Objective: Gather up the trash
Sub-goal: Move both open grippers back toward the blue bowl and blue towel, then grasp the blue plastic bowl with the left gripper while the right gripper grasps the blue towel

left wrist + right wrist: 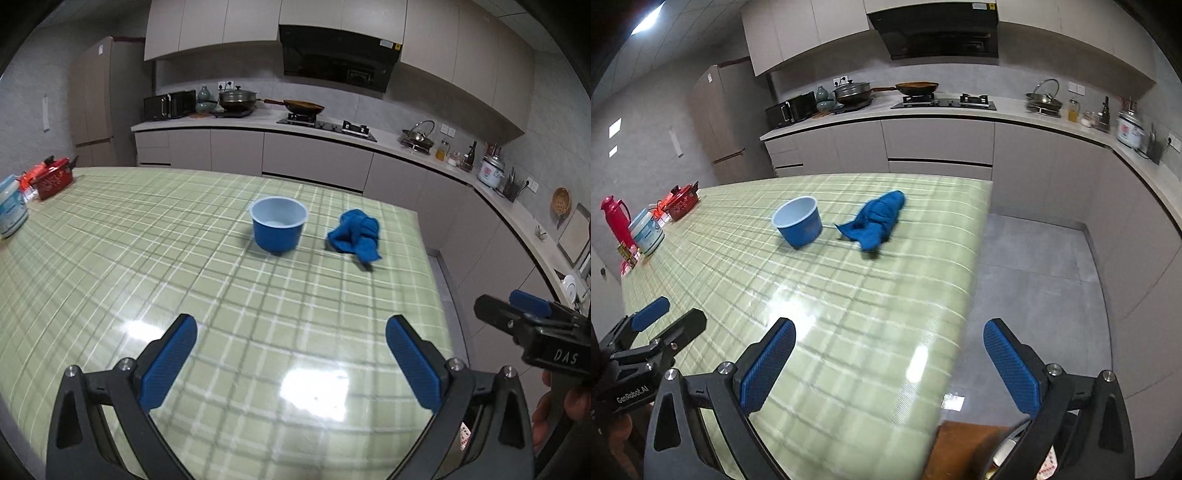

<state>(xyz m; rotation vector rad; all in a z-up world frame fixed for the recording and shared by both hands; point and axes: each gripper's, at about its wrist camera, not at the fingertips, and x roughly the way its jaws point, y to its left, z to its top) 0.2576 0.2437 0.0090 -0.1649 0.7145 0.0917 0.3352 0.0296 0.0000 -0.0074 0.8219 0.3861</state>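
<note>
left wrist view, left claw (291, 354) wide and empty, right claw (889, 360) wide, cut off in left view

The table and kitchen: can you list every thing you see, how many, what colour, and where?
table: one, green checked, filling the foreground
bowl: one, blue, mid-table
cloth: one, blue, crumpled right of the bowl, apart
red pot: one, table's far left
tub: one, white-blue, left edge
flask: one, red, left edge
frying pan: one, dark, on stove
rice cooker: one, white, right counter
left gripper: one, black with blue pads, open
right gripper: one, same, open
</note>
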